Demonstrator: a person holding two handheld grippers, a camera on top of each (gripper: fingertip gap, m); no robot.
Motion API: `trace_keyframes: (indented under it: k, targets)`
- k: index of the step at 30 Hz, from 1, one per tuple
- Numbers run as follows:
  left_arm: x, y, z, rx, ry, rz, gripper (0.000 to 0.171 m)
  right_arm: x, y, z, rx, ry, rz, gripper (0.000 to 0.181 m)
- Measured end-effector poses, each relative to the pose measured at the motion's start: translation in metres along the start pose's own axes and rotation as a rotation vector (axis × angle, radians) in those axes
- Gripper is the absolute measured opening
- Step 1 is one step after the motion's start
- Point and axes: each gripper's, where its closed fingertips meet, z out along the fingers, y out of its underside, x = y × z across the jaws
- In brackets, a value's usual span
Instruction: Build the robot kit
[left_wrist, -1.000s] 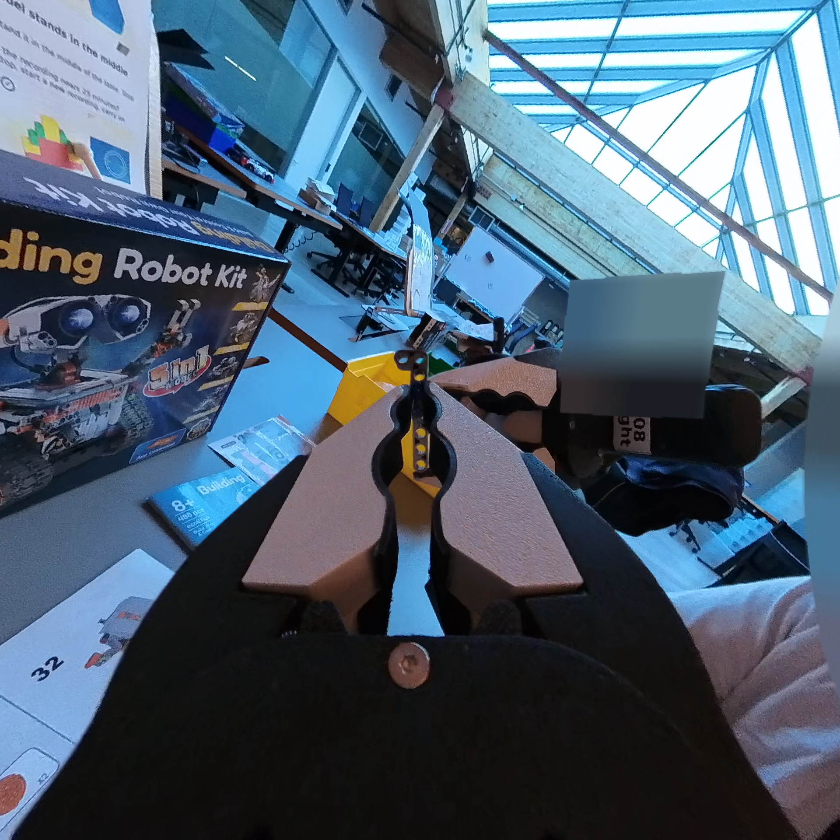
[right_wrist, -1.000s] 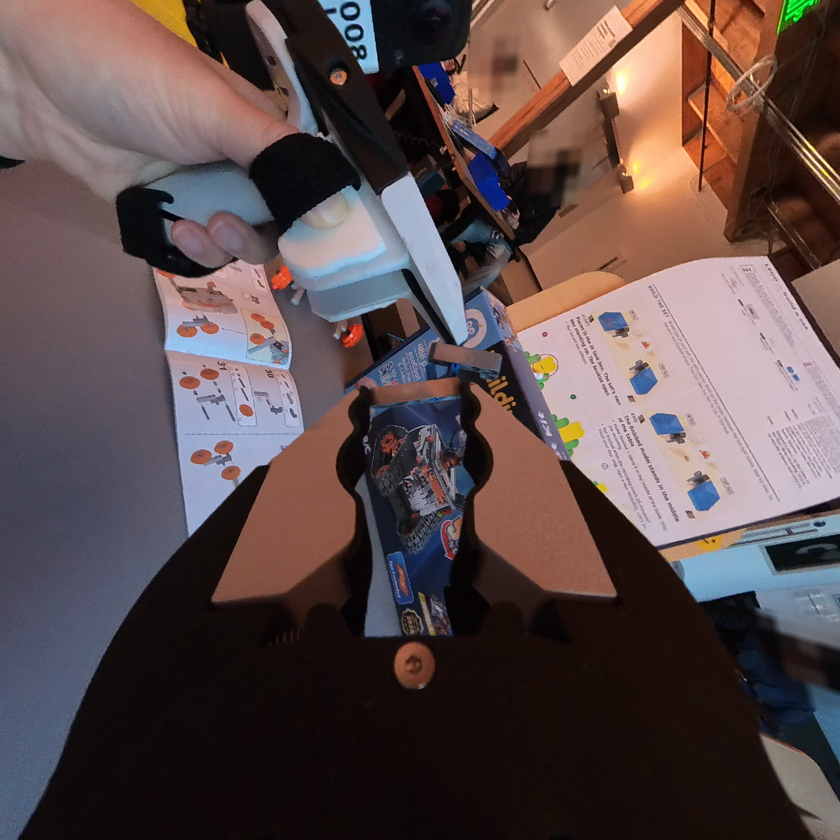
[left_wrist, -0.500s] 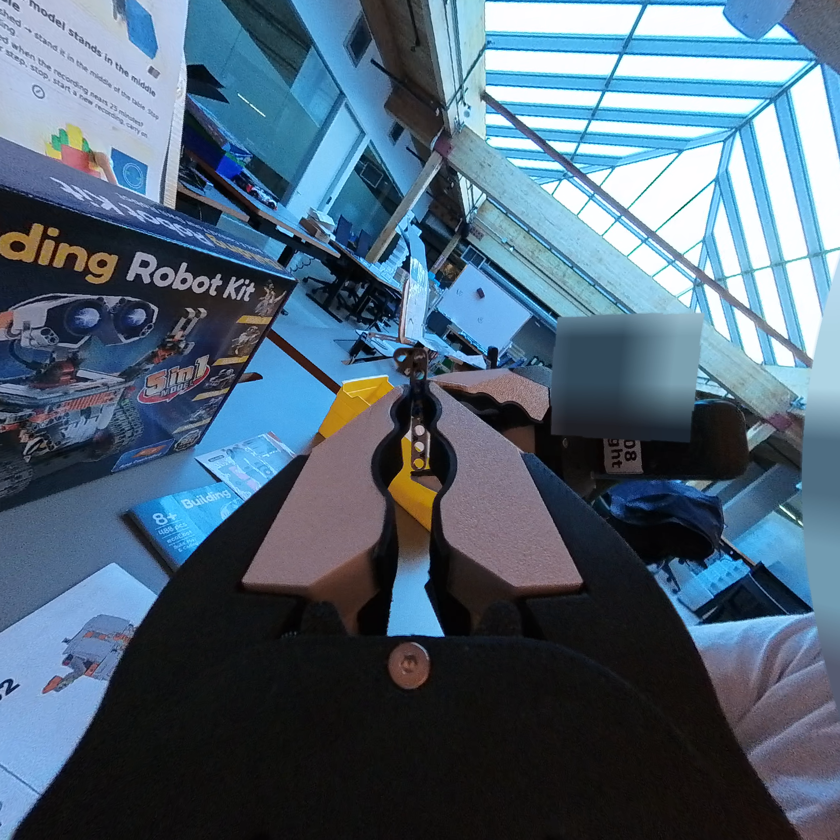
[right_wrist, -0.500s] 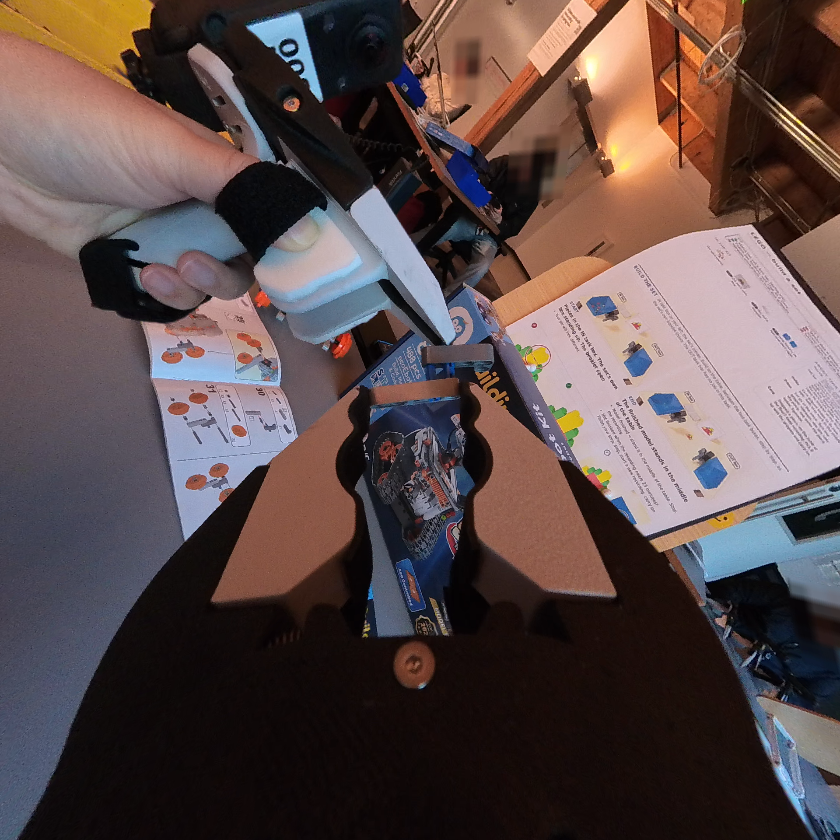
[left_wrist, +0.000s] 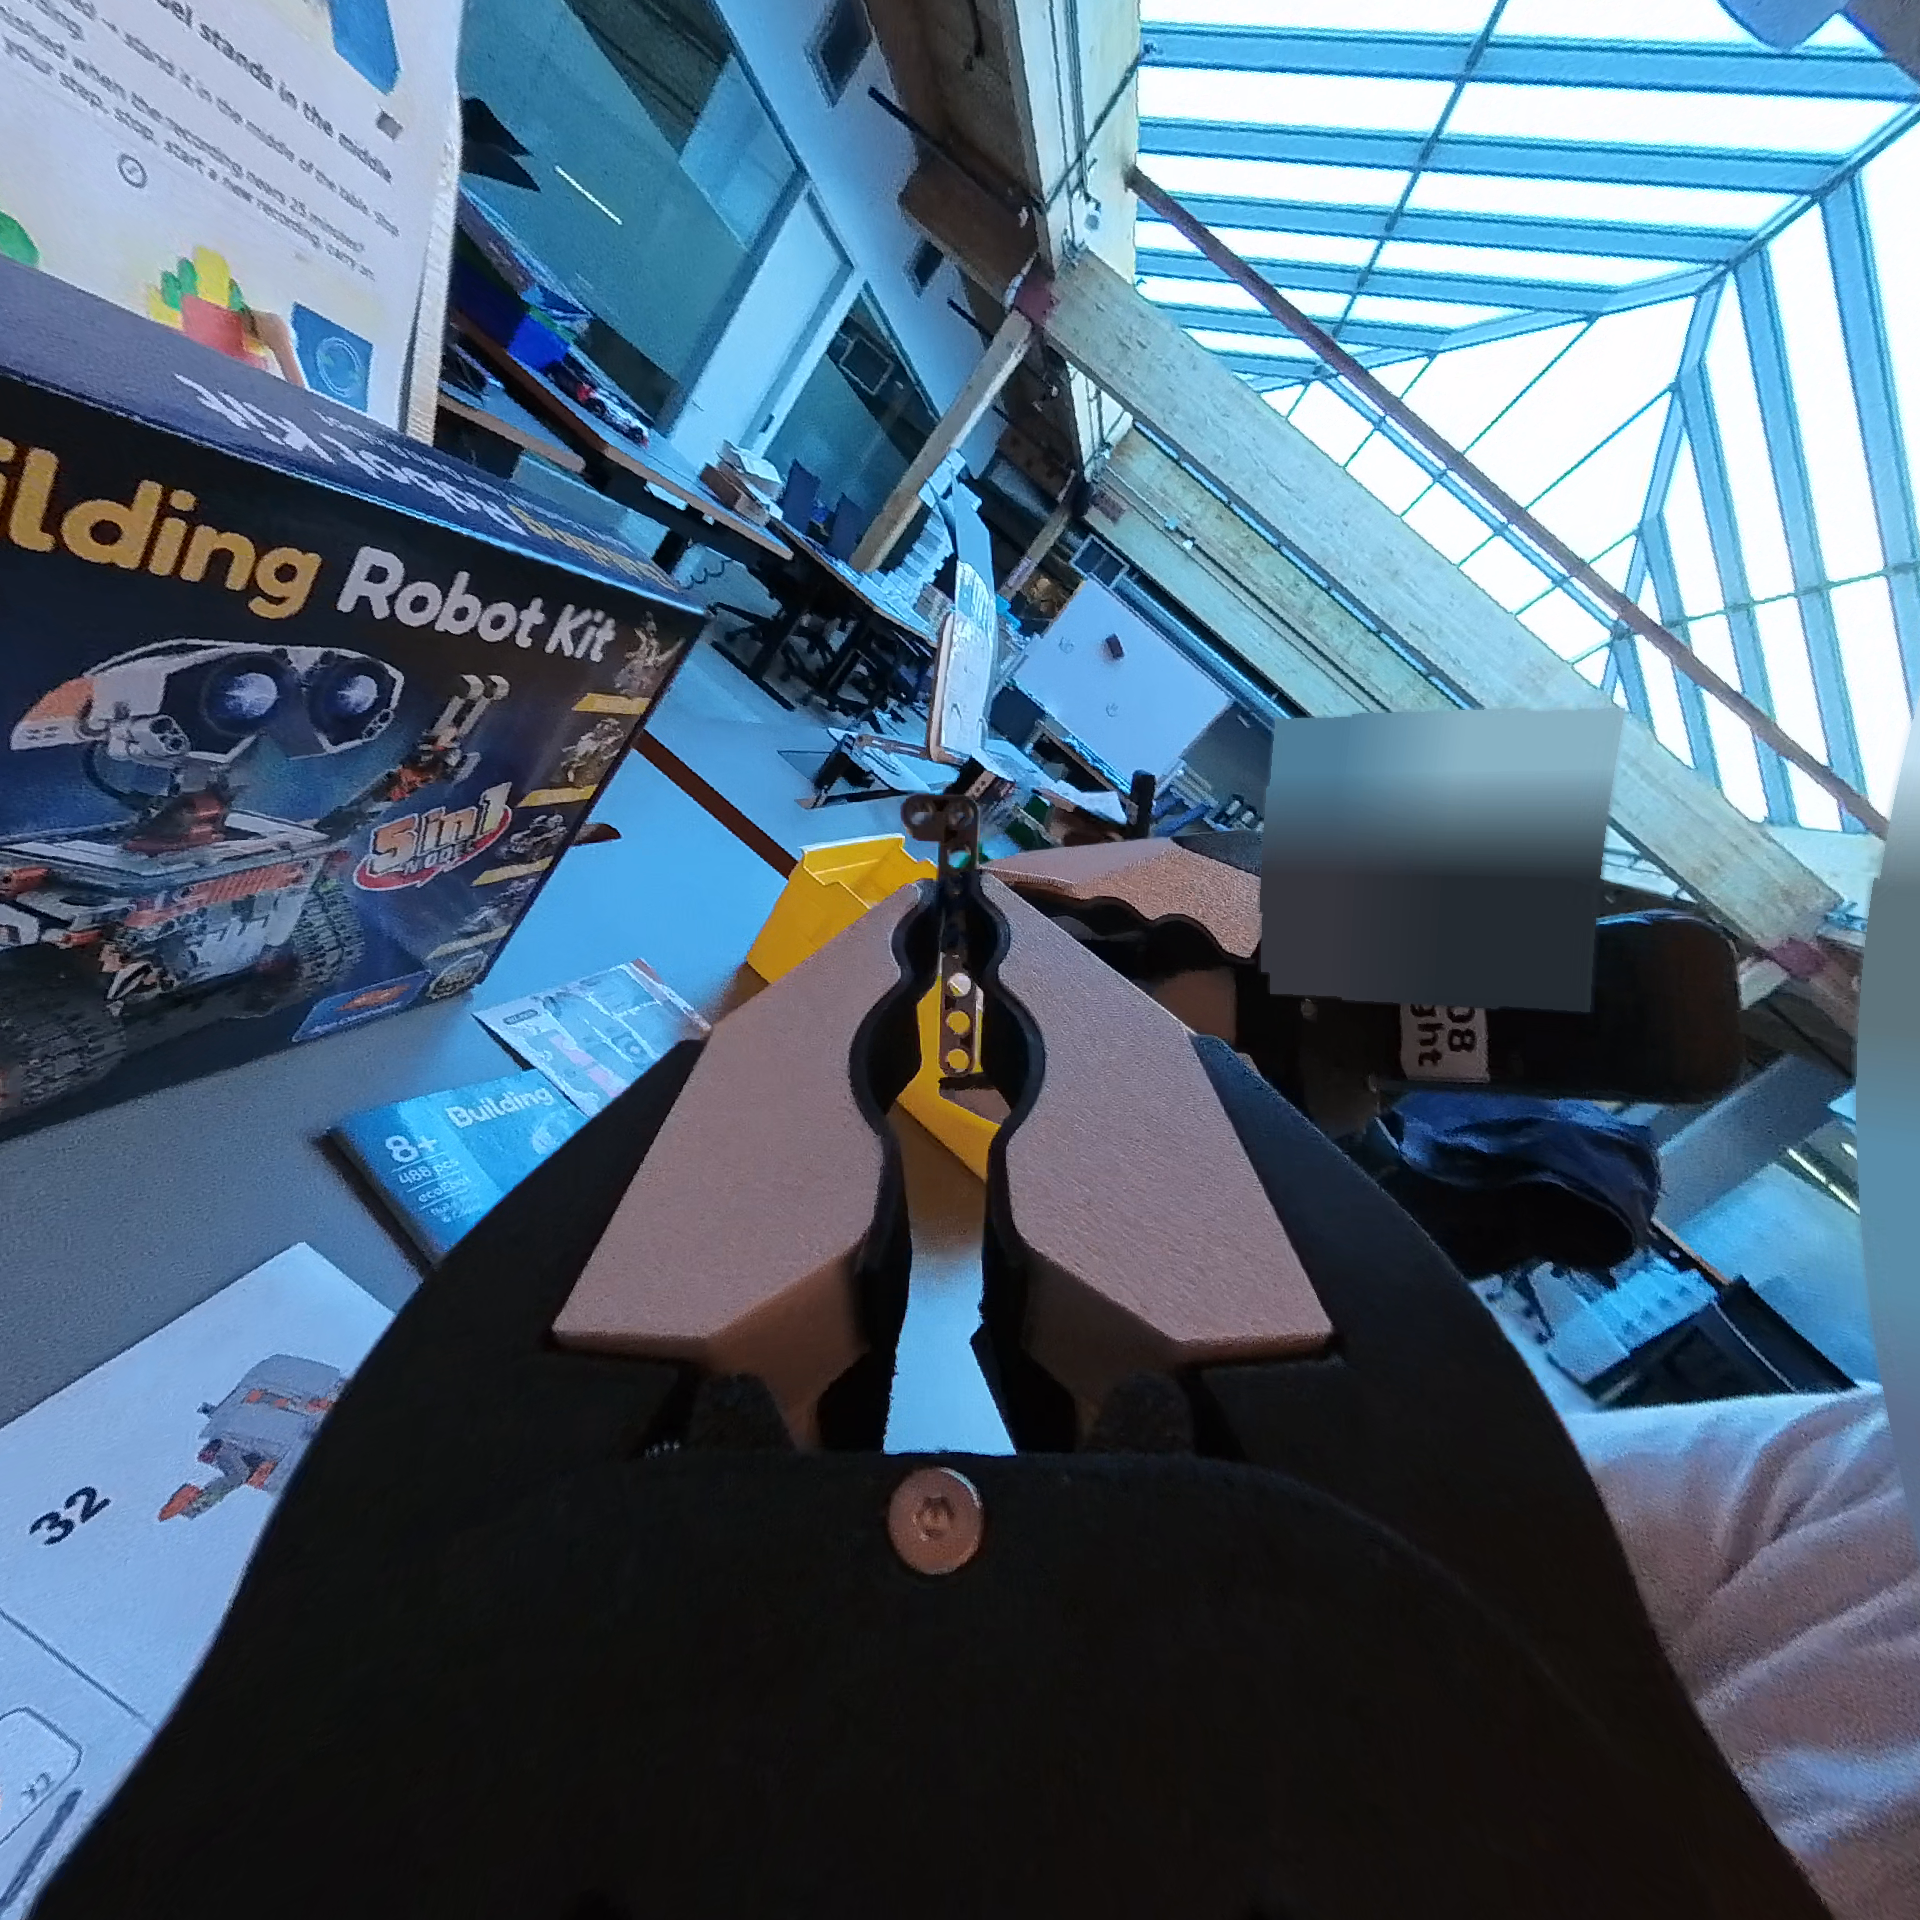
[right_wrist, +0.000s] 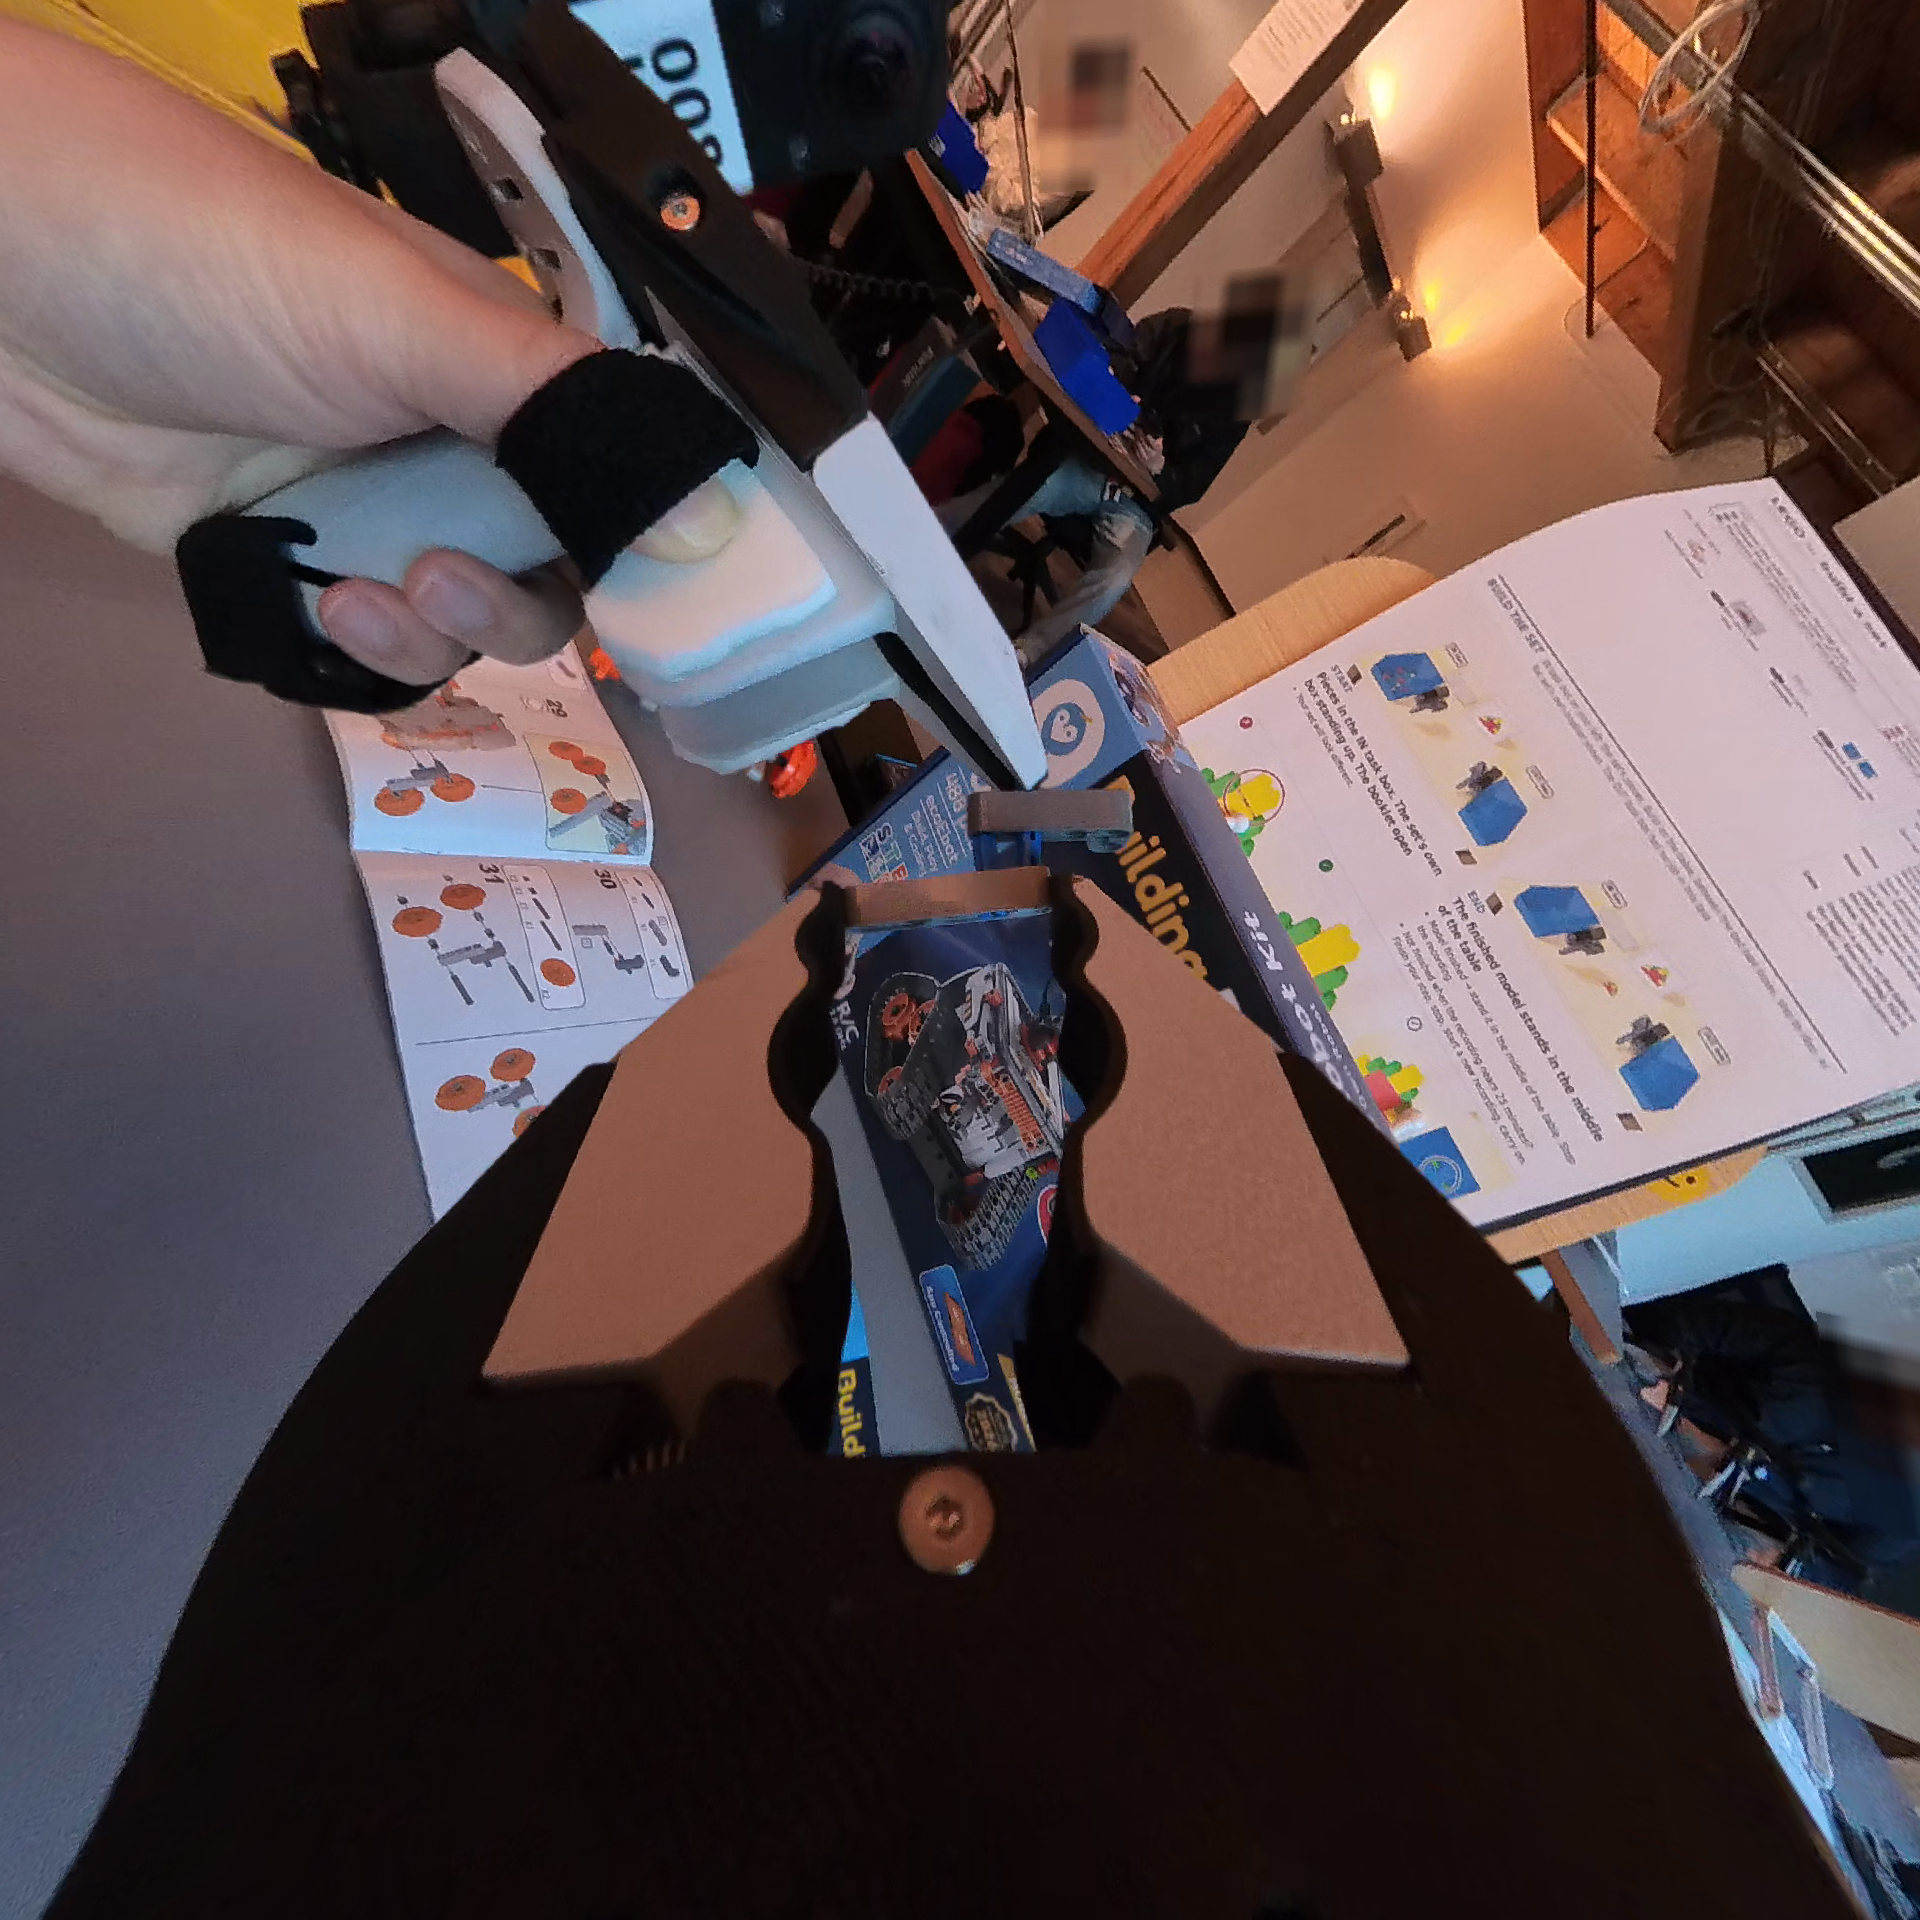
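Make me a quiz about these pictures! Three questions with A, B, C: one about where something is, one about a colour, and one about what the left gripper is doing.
1. In the left wrist view, where does the big kit box stand?
A. left of the left gripper
B. right of it
C. on the white sleeve

2. What colour is the bin behind that gripper?
A. red
B. yellow
C. green

3. The left gripper is:
A. wide open and empty
B. lying flat on the table
C. shut on a thin holed strip

Answers:
1. A, the box fills the left side of the picture.
2. B, its walls are bright yellow.
3. C, the strip is pinched and pokes out past the fingers.
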Motion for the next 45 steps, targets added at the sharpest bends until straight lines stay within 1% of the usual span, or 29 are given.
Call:
trace_keyframes:
  k: [5, 9, 15, 19, 21, 22, 23, 24, 25, 26, 28, 29, 31, 33, 35, 37, 39, 40, 41, 42, 44, 45]
  targets:
    - [-0.002, 0.002, 0.013, 0.067, 0.005, -0.012, 0.001, 0.007, 0.010, -0.006, -0.008, -0.006, 0.041, 0.039]
    - [-0.010, 0.008, 0.019, 0.081, 0.002, -0.034, 0.001, 0.006, 0.020, -0.006, -0.037, -0.021, 0.050, 0.039]
    - [-0.014, 0.004, 0.016, 0.108, 0.010, -0.059, 0.000, 0.006, 0.018, 0.000, -0.041, 0.001, 0.046, 0.039]
    - [-0.015, 0.004, 0.014, 0.101, 0.015, -0.064, 0.001, 0.005, 0.016, 0.001, -0.032, 0.003, 0.039, 0.039]
    - [-0.015, 0.007, 0.015, 0.079, 0.012, -0.063, 0.001, 0.003, 0.009, -0.002, 0.013, -0.016, 0.035, 0.039]
    - [-0.014, 0.012, 0.019, 0.043, 0.014, -0.054, 0.001, -0.002, -0.001, -0.004, 0.067, -0.044, 0.046, 0.036]
    - [-0.010, 0.017, 0.024, 0.020, 0.026, -0.047, 0.001, -0.003, -0.006, -0.007, 0.091, -0.053, 0.043, 0.000]
    - [-0.007, 0.018, 0.027, 0.033, 0.036, -0.046, 0.001, 0.005, -0.006, -0.007, 0.077, 0.002, 0.033, 0.000]
    - [-0.006, 0.018, 0.028, 0.048, 0.034, -0.049, 0.001, 0.007, 0.000, -0.009, 0.024, 0.010, 0.010, 0.000]
    - [-0.007, 0.021, 0.030, 0.038, 0.035, -0.055, 0.001, 0.007, 0.006, -0.011, -0.026, 0.004, -0.007, 0.000]
    - [-0.011, 0.021, 0.029, 0.035, 0.028, -0.071, 0.001, 0.000, 0.023, -0.016, -0.118, -0.078, 0.018, 0.000]
    - [-0.015, 0.019, 0.027, 0.052, 0.018, -0.082, 0.001, -0.003, 0.039, -0.017, -0.193, -0.115, 0.065, 0.001]
    - [-0.018, 0.017, 0.023, 0.049, 0.014, -0.090, 0.001, -0.001, 0.072, -0.020, -0.305, -0.122, 0.112, 0.002]
    - [-0.021, 0.018, 0.021, 0.034, 0.003, -0.080, 0.001, -0.010, 0.108, -0.023, -0.425, -0.198, 0.190, 0.002]
    - [-0.023, 0.017, 0.021, 0.039, 0.004, -0.084, 0.001, -0.010, 0.142, -0.024, -0.514, -0.201, 0.258, 0.003]
    - [-0.023, 0.018, 0.022, 0.033, 0.027, -0.112, 0.001, -0.020, 0.164, -0.023, -0.553, -0.252, 0.304, 0.004]
    - [-0.021, 0.018, 0.022, 0.036, 0.051, -0.135, 0.001, -0.025, 0.174, -0.033, -0.643, -0.285, 0.288, 0.005]
    - [-0.020, 0.018, 0.022, 0.036, 0.064, -0.143, 0.001, -0.021, 0.170, -0.041, -0.679, -0.267, 0.263, 0.005]
    - [-0.018, 0.015, 0.021, 0.042, 0.078, -0.150, 0.001, -0.017, 0.158, -0.049, -0.676, -0.244, 0.253, 0.006]
    - [-0.016, 0.012, 0.018, 0.054, 0.089, -0.153, 0.001, -0.017, 0.140, -0.057, -0.626, -0.236, 0.274, 0.010]
    - [-0.011, 0.002, 0.010, 0.074, 0.104, -0.144, 0.001, -0.032, 0.107, -0.070, -0.508, -0.288, 0.361, 0.027]
    - [-0.007, -0.002, 0.005, 0.077, 0.116, -0.136, 0.001, -0.045, 0.104, -0.078, -0.510, -0.319, 0.388, 0.029]
